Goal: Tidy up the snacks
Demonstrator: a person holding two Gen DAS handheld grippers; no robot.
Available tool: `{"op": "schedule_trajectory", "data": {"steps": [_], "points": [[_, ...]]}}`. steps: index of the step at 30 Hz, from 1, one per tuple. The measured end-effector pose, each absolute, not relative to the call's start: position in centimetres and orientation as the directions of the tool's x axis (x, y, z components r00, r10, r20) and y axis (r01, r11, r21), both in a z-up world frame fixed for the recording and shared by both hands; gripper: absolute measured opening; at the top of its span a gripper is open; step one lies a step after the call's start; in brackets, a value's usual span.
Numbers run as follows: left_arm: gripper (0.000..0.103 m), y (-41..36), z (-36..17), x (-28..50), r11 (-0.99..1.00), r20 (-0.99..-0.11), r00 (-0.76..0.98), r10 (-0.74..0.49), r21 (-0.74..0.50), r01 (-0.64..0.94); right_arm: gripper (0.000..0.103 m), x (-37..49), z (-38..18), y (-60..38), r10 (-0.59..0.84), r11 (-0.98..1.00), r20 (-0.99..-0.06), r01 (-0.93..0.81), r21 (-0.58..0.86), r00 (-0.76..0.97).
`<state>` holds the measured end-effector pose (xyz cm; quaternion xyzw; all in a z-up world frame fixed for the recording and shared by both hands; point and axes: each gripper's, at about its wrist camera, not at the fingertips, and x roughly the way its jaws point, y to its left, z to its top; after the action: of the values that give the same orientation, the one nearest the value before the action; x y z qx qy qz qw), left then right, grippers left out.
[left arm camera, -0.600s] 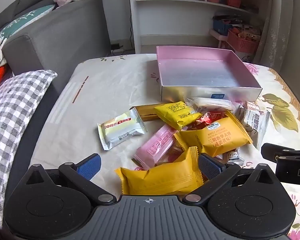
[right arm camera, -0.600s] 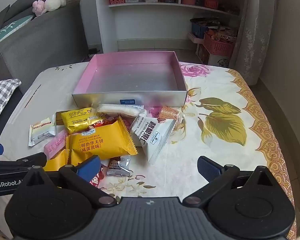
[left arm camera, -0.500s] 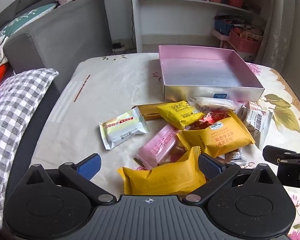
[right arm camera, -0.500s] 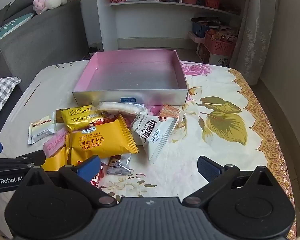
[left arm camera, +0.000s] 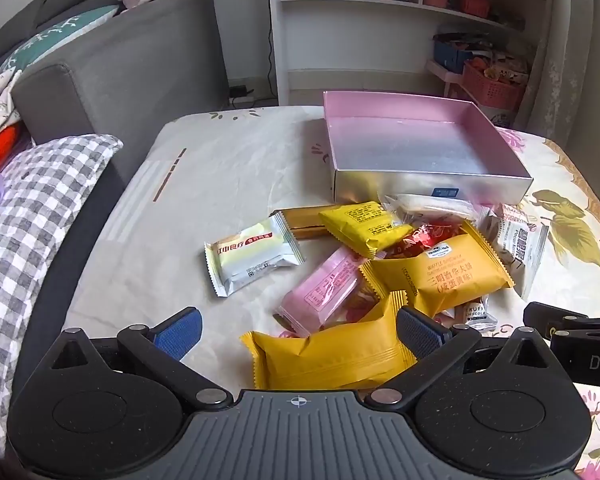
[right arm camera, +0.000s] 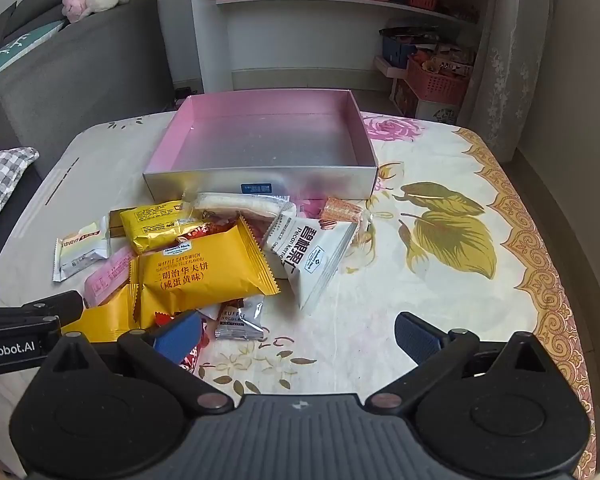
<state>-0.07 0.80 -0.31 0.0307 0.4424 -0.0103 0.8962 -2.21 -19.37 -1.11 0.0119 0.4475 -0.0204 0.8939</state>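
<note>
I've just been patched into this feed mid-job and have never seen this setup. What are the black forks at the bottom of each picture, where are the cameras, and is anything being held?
The black forks are two handheld grippers; a person carries one in each hand. Each carries a fisheye camera looking along its fingers. One picture is from the left gripper, the other from the right gripper. Both are open and hold nothing. On the floral tablecloth stands an empty pink-lined box. In front lies a pile of snack packets, including a plain yellow packet between the left gripper's fingers, a waffle sandwich packet and a white pecan packet.
</note>
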Motion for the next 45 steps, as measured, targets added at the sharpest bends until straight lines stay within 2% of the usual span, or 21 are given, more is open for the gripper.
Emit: {"op": "schedule_trajectory", "data": {"steps": [45], "points": [[0.103, 0.59, -0.47, -0.07, 0.998, -0.795, 0.606, 0.009, 0.049, 0.049, 0.097, -2.30, -0.85, -19.04, -0.025, 0.999, -0.796, 0.043, 0.001, 0.605]]}}
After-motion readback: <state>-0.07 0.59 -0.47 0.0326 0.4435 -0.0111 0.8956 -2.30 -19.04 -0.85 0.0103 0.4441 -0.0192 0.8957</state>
